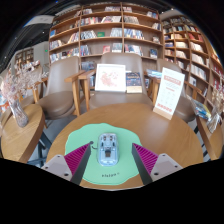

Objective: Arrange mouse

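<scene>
On the green mat [88, 172], near its front edge: mouse [109, 148] seen between spread gripper [109, 166] fingers.
Fingers released, nothing gripped; the mouse appears to rest on the mat unaided. Grasp not yet made; arranging judged still to be done.

So the mouse [109, 148] sits on a mat [85, 158] on the round table [160, 128], dead ahead at 12 o'clock from the gripper [110, 170], between its spread fingers with a gap at each side. A sign stand [169, 94] is on the table's far edge at about 2 o'clock. Beyond at 12, a chair [82, 88] and a display board [110, 77], then bookshelves [105, 30] behind. Another table [20, 135] sits at 9 to 10 o'clock.
</scene>
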